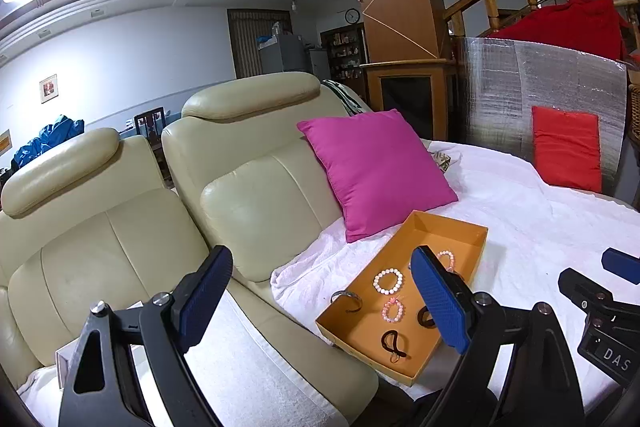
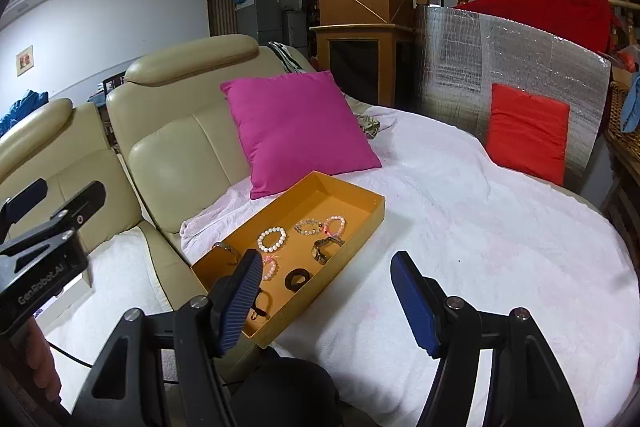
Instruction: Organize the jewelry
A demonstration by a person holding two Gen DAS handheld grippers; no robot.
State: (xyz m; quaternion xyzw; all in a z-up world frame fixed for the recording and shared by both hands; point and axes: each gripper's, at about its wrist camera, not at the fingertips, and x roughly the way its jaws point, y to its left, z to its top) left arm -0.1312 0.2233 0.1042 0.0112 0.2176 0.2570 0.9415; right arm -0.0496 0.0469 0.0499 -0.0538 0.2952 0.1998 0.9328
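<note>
"DAS" shows on the right gripper [image 1: 600, 311]; "GenRobot.AI" on the left gripper [image 2: 52, 211]. An orange cardboard tray [image 2: 362, 223] sits on a white towel [image 2: 480, 227] beside a cream leather sofa [image 1: 120, 227]. Inside lie a white bead bracelet [image 2: 272, 239], pink bead bracelets [image 2: 335, 225] and black bands [image 2: 297, 278]. Both grippers gape wide, empty, above the towel.

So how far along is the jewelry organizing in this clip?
Looks late or finished: the white bead bracelet, pink bead bracelet and other pieces already lie in the orange tray. Nothing in hand; left gripper and right gripper both hang open, empty. No loose jewelry shows on the white blanket.
</note>
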